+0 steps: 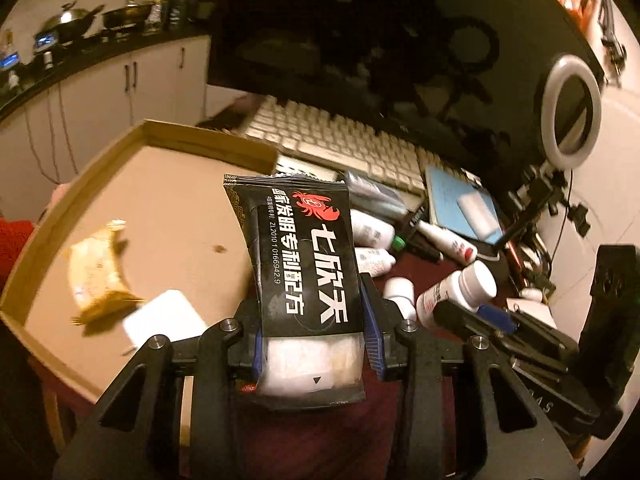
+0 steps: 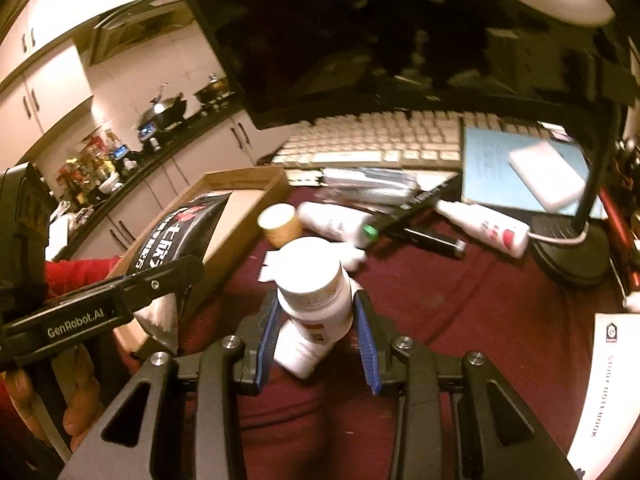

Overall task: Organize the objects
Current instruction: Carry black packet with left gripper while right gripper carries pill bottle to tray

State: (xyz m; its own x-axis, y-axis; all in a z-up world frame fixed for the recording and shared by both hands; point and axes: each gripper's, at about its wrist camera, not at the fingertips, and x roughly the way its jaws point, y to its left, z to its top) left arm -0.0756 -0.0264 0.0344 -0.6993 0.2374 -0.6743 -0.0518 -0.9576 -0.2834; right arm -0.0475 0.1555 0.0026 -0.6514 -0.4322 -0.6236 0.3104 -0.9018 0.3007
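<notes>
My left gripper (image 1: 314, 320) is shut on a black snack packet (image 1: 304, 252) with a red crab logo and white characters, held upright by the right edge of a shallow cardboard tray (image 1: 208, 146). The packet also shows in the right wrist view (image 2: 176, 236). The tray holds a yellowish wrapped snack (image 1: 98, 272) and a white block (image 1: 164, 320). My right gripper (image 2: 316, 312) is shut on a white pill bottle (image 2: 316, 292) with a white cap, above the dark red tabletop (image 2: 460, 320); it also shows in the left wrist view (image 1: 460, 286).
Several white bottles (image 2: 340, 220), a black pen (image 2: 432, 238) and a small paper cup (image 2: 280, 224) lie on the table. Behind them are a white keyboard (image 2: 380, 136), a dark monitor (image 2: 360, 32), a blue notepad (image 2: 500, 168), a ring light (image 1: 570, 110) and a white notebook (image 2: 600, 392).
</notes>
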